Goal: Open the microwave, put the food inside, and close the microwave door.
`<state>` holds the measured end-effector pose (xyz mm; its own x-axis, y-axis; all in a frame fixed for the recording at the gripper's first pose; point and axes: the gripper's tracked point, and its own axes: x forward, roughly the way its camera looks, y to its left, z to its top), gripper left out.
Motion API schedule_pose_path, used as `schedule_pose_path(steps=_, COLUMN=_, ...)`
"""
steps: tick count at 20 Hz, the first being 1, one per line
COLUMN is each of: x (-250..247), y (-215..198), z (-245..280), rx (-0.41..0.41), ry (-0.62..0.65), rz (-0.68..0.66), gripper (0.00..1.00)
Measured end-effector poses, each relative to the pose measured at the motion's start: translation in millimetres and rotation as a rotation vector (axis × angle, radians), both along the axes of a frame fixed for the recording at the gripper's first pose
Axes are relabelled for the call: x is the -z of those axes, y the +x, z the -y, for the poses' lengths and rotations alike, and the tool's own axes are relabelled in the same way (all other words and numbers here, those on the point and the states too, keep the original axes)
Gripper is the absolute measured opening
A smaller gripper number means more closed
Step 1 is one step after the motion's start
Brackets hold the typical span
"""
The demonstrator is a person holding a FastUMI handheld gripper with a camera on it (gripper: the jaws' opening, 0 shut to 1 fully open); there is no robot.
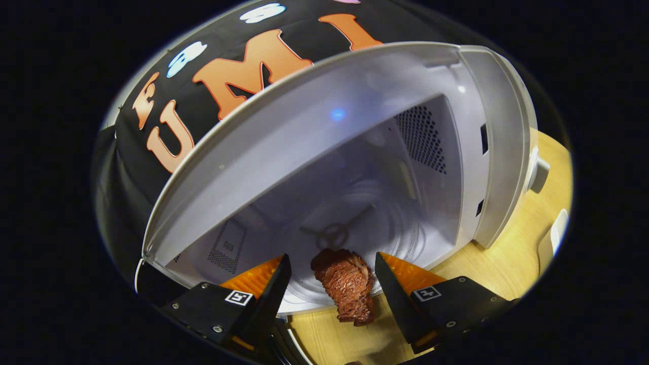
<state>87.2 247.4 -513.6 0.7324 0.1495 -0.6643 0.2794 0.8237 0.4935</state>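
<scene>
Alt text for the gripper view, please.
A brown piece of food sits between the open claw fingers, touching neither, at the front edge of the open microwave cavity on a wooden table.

Gripper-mounted fisheye — close, facing microwave point(324, 167)

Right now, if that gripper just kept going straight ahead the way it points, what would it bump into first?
Probably the brown chunk of meat lying between the open gripper's fingers, at the lip of the open white microwave. Neither finger seems to touch it. Beyond it lies the round turntable floor, though depth is hard to judge.
</scene>
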Motion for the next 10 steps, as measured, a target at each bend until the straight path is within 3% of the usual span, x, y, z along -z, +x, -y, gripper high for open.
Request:
schedule_pose_path(steps=4, x=-11.9, y=-11.7, z=17.5, rx=-0.015, ry=-0.051, rz=0.02, gripper=0.99)
schedule_pose_path(steps=10, x=-60.2, y=-64.6, z=44.0, rx=-0.046, ry=-0.148, rz=0.079, gripper=0.99)
